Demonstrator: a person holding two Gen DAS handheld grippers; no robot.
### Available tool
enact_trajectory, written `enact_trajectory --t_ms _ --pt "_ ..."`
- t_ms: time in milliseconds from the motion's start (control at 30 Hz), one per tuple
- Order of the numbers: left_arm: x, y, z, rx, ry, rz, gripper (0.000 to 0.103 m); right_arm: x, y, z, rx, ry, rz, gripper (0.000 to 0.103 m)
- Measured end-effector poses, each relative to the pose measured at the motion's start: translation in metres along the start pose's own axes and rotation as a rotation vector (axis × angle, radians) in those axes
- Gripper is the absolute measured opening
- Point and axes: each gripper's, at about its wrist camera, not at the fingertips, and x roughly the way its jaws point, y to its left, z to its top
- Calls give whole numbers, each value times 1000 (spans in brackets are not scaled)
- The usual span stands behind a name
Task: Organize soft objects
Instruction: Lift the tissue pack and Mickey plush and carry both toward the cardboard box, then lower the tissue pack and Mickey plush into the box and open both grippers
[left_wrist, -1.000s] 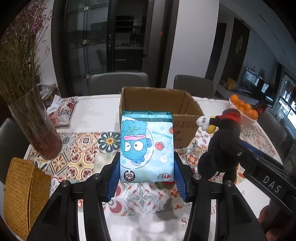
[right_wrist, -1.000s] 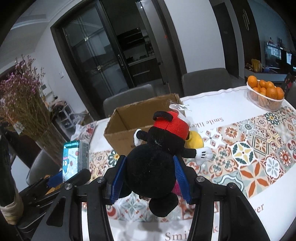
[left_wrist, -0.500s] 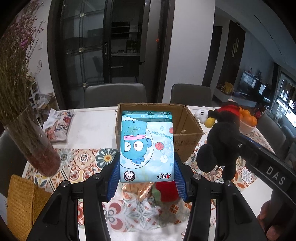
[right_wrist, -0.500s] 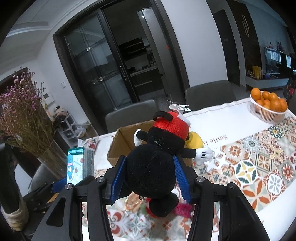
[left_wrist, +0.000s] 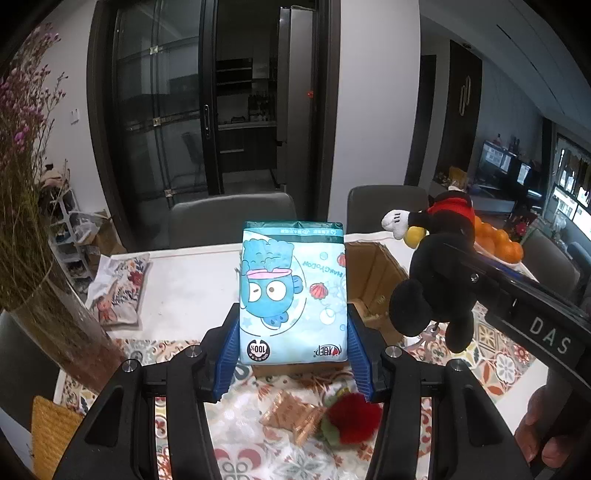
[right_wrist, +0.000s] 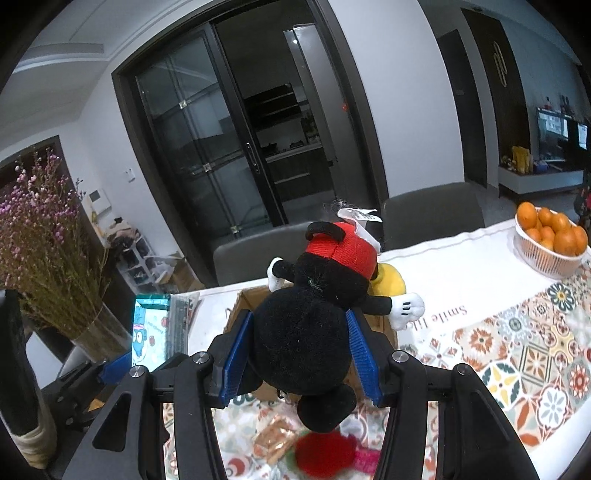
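Note:
My left gripper (left_wrist: 291, 354) is shut on a blue tissue pack (left_wrist: 291, 295) with a cartoon fish print, held up above the table. My right gripper (right_wrist: 301, 352) is shut on a black mouse plush (right_wrist: 306, 325) with red shorts, also lifted; the same plush (left_wrist: 432, 280) shows at the right of the left wrist view. An open cardboard box (left_wrist: 373, 280) stands on the table just behind both held things. The tissue pack (right_wrist: 151, 328) appears at the left of the right wrist view. Below the grippers lie a red plush strawberry (left_wrist: 351, 417) and a copper foil packet (left_wrist: 291, 413).
A glass vase of dried purple flowers (left_wrist: 48, 288) stands at the left. A floral cloth pouch (left_wrist: 118, 291) lies behind it. A white basket of oranges (right_wrist: 550, 243) sits at the far right. Grey chairs (left_wrist: 229, 218) line the table's far side. A woven mat (left_wrist: 51, 432) lies near left.
Both grippers have risen and moved forward with their loads toward the box. The strawberry and foil packet on the table have come into view below them.

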Motion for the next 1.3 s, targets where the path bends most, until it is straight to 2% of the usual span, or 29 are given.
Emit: enact_trajectory --t_ms 300,600,967,1300 --pt "18 8 23 3 -8 10 51 24 6 19 -27 8 12 53" --pt "54 15 42 16 33 1 51 58 -3 29 -4 38 18 53" --pt "107 14 44 68 102 -6 51 109 -16 23 31 144 4 53" --pt "151 2 34 104 203 -40 52 146 -28 11 65 241 -8 53"
